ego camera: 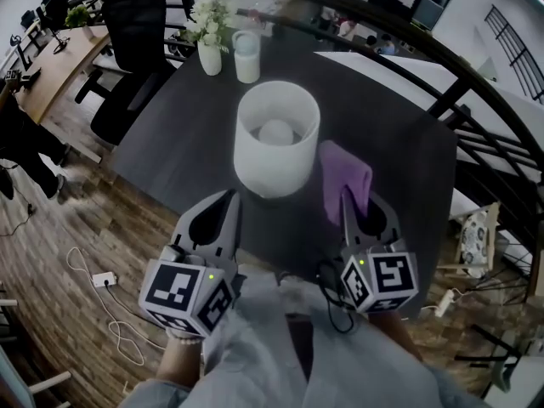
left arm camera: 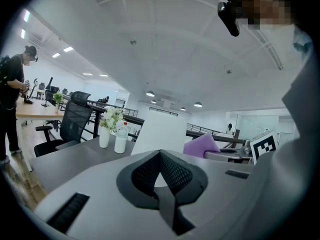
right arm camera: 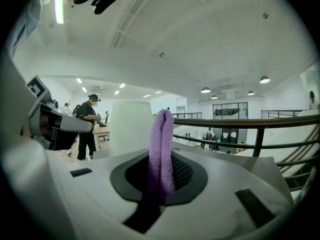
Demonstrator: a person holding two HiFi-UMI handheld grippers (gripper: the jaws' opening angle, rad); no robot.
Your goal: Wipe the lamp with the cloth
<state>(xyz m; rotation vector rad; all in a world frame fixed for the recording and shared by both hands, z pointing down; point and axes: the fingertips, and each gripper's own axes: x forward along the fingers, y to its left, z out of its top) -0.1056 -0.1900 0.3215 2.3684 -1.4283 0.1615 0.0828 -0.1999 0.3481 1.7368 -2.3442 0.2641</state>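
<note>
Right tool (ego camera: pixel 355 201) is clamped on one end of the purple cloth (ego camera: pixel 342 170), which stands up just right of the lamp (ego camera: pixel 276 155); I'd guess that grip leaves a loose flap free for wiping. Left tool (ego camera: pixel 229 198) is closed on nothing at the lamp's near left, maybe ready to steady the shade. Lamp sits mid-counter (ego camera: pixel 170 134) with bare top around it; vase (ego camera: pixel 209 53) and bottle (ego camera: pixel 246 56) are well behind the lamp, so sideways sweeps look roomy; the near counter edge is close.
</note>
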